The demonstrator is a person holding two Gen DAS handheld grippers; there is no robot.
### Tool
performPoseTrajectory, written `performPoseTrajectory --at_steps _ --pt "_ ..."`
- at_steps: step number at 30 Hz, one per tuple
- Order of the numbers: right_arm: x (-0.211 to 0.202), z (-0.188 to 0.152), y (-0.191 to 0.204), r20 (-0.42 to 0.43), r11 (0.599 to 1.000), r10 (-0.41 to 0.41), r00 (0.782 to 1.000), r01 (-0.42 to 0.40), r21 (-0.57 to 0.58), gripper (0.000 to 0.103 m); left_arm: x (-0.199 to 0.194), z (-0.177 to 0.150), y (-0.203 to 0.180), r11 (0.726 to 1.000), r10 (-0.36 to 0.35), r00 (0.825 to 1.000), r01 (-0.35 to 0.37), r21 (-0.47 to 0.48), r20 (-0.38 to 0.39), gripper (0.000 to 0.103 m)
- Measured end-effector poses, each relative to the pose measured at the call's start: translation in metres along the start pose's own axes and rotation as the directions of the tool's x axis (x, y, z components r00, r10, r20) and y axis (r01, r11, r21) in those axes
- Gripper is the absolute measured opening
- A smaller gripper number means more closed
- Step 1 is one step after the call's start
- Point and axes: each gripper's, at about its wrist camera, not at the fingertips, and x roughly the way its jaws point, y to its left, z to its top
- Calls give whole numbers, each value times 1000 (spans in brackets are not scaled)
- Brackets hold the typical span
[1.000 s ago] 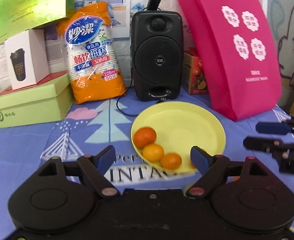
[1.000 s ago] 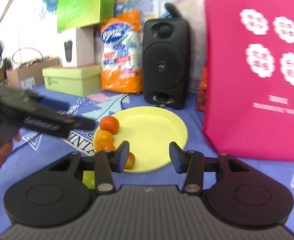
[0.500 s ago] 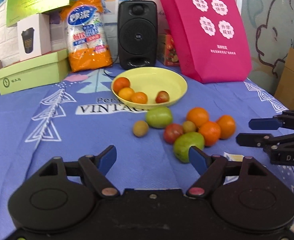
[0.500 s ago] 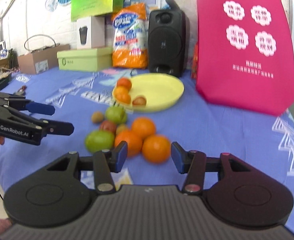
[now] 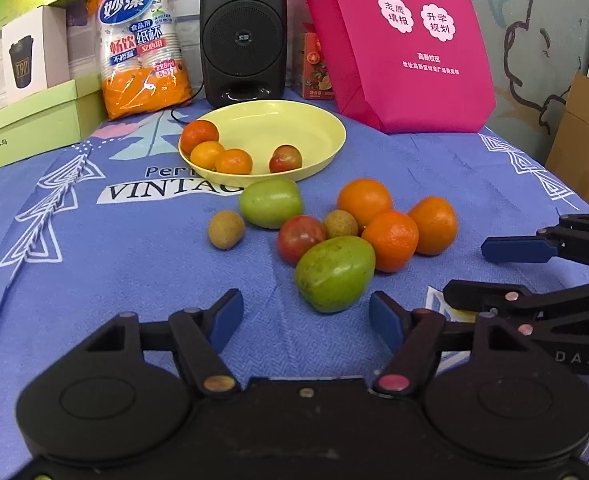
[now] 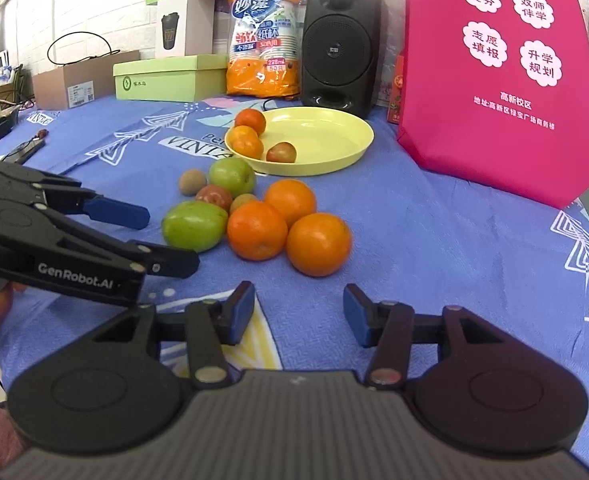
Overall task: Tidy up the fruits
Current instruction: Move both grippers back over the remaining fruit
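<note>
Shallow round yellow plate [image 5: 318,128]: holds three small orange mandarins [image 5: 214,148] and one small red tomato [image 5: 285,159]. Blue printed cloth-covered table [image 5: 94,248]: loose cluster of three large oranges [image 6: 290,224], two green fruits, one red tomato, two small brown fruits, near the plate's front rim. Left gripper [image 5: 305,316] and right gripper [image 6: 298,314]: fingers wide apart, holding nothing, short of the cluster.

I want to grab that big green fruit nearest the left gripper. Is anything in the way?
Nothing visible blocks it. The left gripper is open, and only bare blue cloth lies between its fingers and the green fruit. Toward the yellow plate, though, a reddish fruit and another green fruit sit in the straight path.
</note>
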Motion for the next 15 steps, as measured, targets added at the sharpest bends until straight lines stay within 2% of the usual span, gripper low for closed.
performPoseTrajectory --at_steps 13,15 --pt "7 -1 -8 -3 999 21 1000 -21 34 56 19 15 6 1000 -25 1000 25 -18 -2 70" --pt "9 0 -8 -5 999 20 1000 -20 29 57 21 16 5 1000 -26 1000 26 -9 0 65"
